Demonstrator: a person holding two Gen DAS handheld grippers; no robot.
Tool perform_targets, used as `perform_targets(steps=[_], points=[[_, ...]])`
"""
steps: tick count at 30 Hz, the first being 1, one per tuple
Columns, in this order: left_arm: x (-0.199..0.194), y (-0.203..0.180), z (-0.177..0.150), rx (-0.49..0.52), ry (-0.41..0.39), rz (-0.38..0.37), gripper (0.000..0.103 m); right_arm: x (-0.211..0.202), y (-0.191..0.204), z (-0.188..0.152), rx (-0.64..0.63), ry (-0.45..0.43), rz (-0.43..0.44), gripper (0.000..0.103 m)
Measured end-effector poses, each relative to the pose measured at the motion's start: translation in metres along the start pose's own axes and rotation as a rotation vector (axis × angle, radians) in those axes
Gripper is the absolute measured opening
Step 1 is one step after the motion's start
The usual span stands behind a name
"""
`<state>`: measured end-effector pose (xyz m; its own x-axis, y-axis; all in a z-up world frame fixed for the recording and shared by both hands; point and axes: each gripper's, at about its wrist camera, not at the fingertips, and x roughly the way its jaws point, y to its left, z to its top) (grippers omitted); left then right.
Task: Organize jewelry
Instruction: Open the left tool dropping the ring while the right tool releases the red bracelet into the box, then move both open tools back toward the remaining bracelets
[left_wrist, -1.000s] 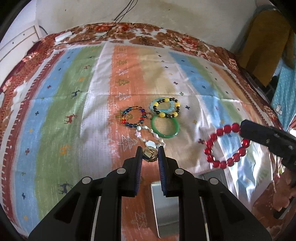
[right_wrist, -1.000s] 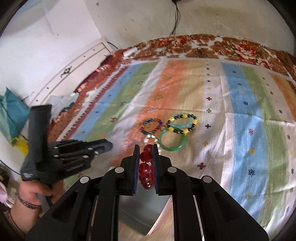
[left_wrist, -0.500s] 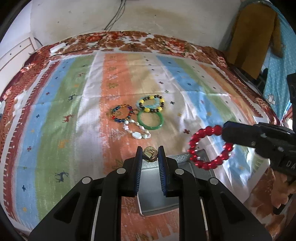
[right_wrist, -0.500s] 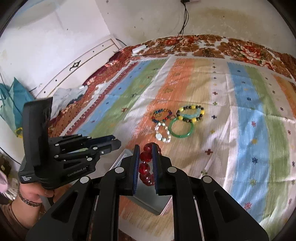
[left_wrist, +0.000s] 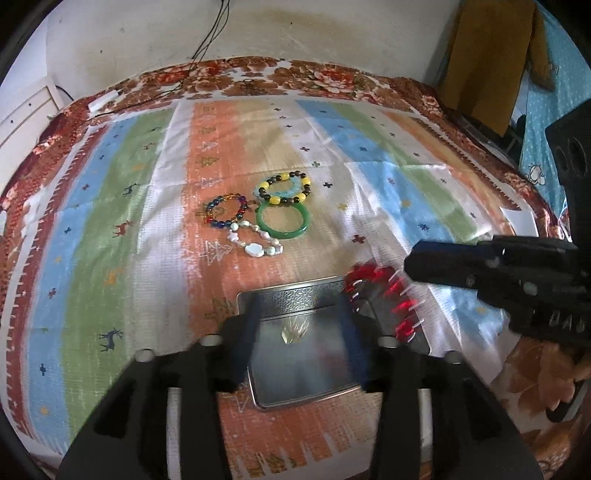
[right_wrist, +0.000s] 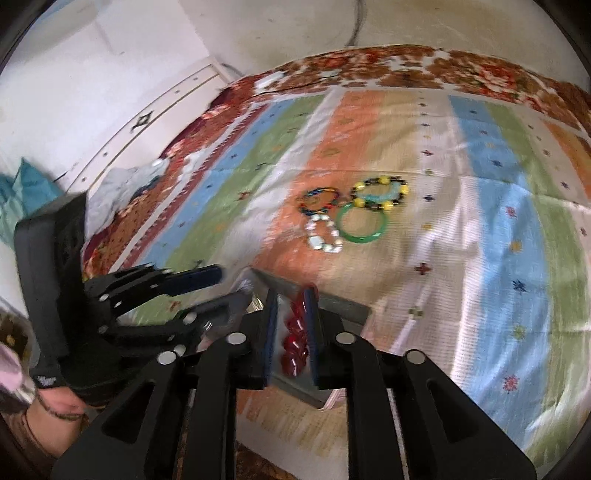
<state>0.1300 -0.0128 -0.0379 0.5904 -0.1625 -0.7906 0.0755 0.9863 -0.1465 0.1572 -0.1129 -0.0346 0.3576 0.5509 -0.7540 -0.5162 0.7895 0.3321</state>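
Note:
A silver metal tin (left_wrist: 295, 295) lies open on the striped cloth in front of me. My left gripper (left_wrist: 299, 332) is open above it, and a small gold piece (left_wrist: 293, 331) shows blurred inside the tin between the fingers. My right gripper (right_wrist: 291, 325) has its jaws slightly apart around a red bead bracelet (right_wrist: 295, 338), which hangs over the tin's right edge; it is blurred in the left wrist view (left_wrist: 384, 295). Farther back lie a green bangle (left_wrist: 282, 221), a yellow-and-black bead bracelet (left_wrist: 284, 189), a multicolour bead bracelet (left_wrist: 226, 211) and a white stone bracelet (left_wrist: 255, 243).
The striped cloth (left_wrist: 129, 221) covers a bed with a floral border. A white cabinet (right_wrist: 110, 110) stands at the left, a wall with hanging cables behind. Orange fabric (left_wrist: 491, 55) hangs at the far right.
My left gripper opened and the gold piece dropped from its fingers into the tin. Both grippers moved back over the tin. The right jaws widened a little around the red bracelet.

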Motion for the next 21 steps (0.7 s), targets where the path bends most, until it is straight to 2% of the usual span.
perform_targets(steps=[2,5,13,15,17,21], points=[[-0.001,0.004,0.000,-0.009,-0.004,0.017,0.045,-0.004,-0.003,0.001,0.004,-0.023,-0.036,0.043],[-0.003,0.013,0.001,-0.031,-0.007,0.023,0.046,-0.007,-0.007,0.002,0.015,-0.038,-0.045,0.046],[-0.005,0.024,0.004,-0.054,-0.027,0.050,0.064,-0.003,-0.015,0.006,0.026,-0.051,-0.094,0.061],[-0.007,0.027,0.006,-0.059,-0.042,0.069,0.065,-0.003,-0.018,0.007,0.039,-0.061,-0.101,0.067],[-0.009,0.032,0.007,-0.081,-0.066,0.090,0.066,-0.003,-0.021,0.009,0.053,-0.067,-0.100,0.067],[-0.006,0.040,0.010,-0.109,-0.067,0.090,0.071,0.001,-0.024,0.013,0.053,-0.074,-0.127,0.073]])
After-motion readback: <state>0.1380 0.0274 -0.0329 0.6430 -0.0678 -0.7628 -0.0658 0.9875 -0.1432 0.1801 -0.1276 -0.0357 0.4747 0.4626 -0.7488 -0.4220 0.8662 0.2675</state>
